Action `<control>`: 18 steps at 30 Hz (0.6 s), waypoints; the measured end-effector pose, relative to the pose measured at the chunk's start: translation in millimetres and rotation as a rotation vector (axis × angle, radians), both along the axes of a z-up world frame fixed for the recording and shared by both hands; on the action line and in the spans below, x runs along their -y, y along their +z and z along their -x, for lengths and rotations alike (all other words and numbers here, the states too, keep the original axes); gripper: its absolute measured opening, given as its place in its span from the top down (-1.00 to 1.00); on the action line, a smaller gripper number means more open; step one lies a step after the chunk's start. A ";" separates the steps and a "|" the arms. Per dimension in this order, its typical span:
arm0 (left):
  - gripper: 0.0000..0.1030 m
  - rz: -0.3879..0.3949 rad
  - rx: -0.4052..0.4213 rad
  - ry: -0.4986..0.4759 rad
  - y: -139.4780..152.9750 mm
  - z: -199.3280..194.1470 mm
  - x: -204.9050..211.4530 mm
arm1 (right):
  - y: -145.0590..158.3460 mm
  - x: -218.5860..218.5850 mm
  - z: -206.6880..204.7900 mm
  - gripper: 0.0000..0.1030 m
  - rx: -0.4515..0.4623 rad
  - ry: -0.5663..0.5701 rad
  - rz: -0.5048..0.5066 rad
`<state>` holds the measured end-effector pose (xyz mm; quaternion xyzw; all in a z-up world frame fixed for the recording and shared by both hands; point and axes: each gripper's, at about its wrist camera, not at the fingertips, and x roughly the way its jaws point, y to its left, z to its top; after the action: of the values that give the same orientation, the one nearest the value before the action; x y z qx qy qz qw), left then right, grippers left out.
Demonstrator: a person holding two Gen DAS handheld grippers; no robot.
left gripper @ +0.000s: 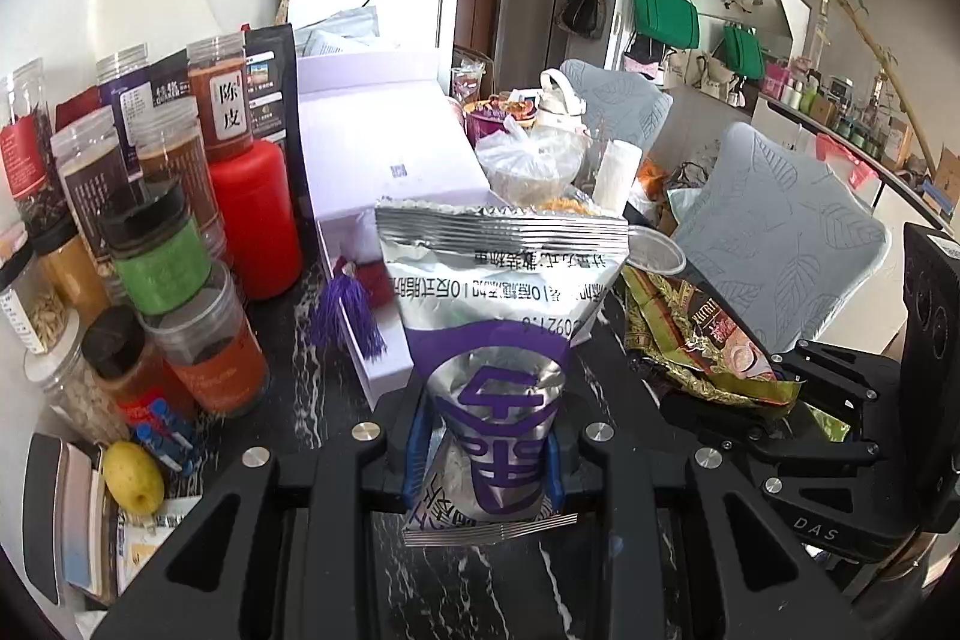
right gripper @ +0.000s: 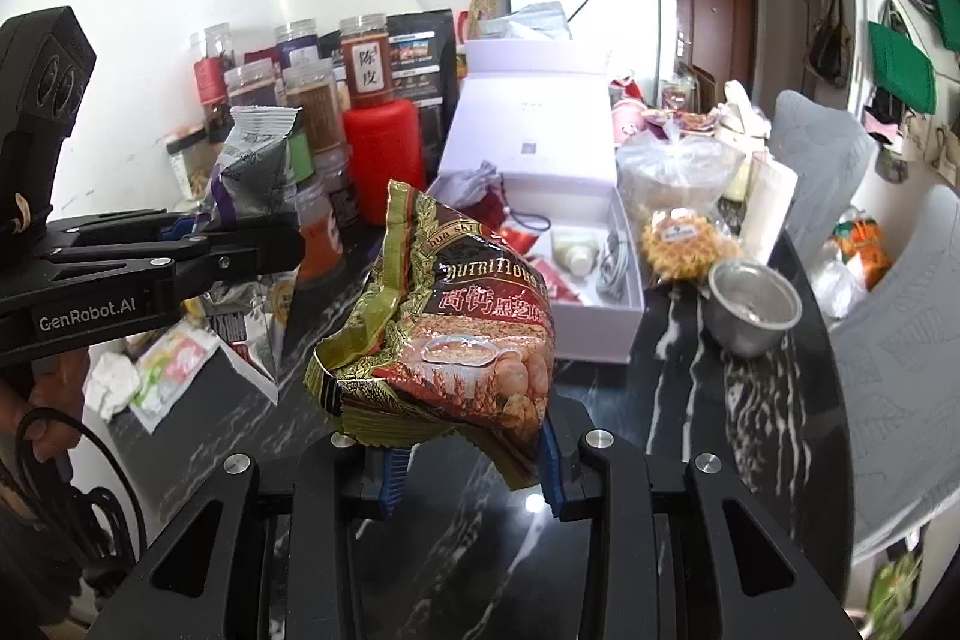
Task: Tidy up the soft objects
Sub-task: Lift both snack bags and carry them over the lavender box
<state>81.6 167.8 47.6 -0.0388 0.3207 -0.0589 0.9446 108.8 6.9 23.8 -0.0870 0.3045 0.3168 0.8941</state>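
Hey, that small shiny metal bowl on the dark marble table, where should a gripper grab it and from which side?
Pinch the thin rim of the small metal bowl from above, one finger inside, one outside. It sits upright and open, and its round, slick wall would likely slip from a side grip. The near edge looks clearest.

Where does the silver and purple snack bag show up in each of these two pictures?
Left wrist view: the silver and purple snack bag stands in the centre, clamped by the left gripper.
Right wrist view: the same bag appears at the left, upright in that gripper.
Shared landmark: the red bottle among the jars by the wall.
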 end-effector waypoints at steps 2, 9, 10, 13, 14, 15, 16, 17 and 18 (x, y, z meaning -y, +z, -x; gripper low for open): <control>0.43 0.004 0.010 0.001 6.3 -6.6 -1.6 | 6.2 -0.2 -7.8 0.34 0.007 -0.004 0.000; 0.43 0.022 0.049 -0.002 28.0 -30.5 -6.3 | 28.7 -1.5 -34.5 0.34 0.046 -0.009 -0.004; 0.43 0.023 0.058 0.002 31.4 -34.0 -6.3 | 31.6 -2.0 -37.9 0.34 0.054 -0.010 -0.004; 0.43 0.016 0.085 0.011 41.3 -44.4 -6.4 | 41.1 -4.6 -49.7 0.33 0.082 -0.008 0.001; 0.43 0.014 0.091 0.012 43.7 -48.2 -6.2 | 42.9 -5.0 -53.0 0.33 0.088 -0.006 0.001; 0.43 0.015 0.094 0.010 45.8 -52.7 -6.0 | 44.7 -6.0 -56.4 0.33 0.094 -0.004 0.001; 0.43 0.016 0.097 0.009 47.2 -56.2 -5.7 | 47.0 -7.1 -61.2 0.33 0.099 0.000 0.001; 0.43 0.016 0.100 0.011 48.9 -61.4 -5.8 | 48.6 -8.2 -64.8 0.33 0.102 0.002 0.001; 0.43 0.014 0.102 0.012 50.5 -65.9 -6.9 | 50.0 -9.4 -68.7 0.33 0.105 0.005 0.001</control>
<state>147.5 174.7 98.1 -0.0440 0.2715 -0.0573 0.9597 177.5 16.3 73.8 -0.1050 0.2570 0.3140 0.9079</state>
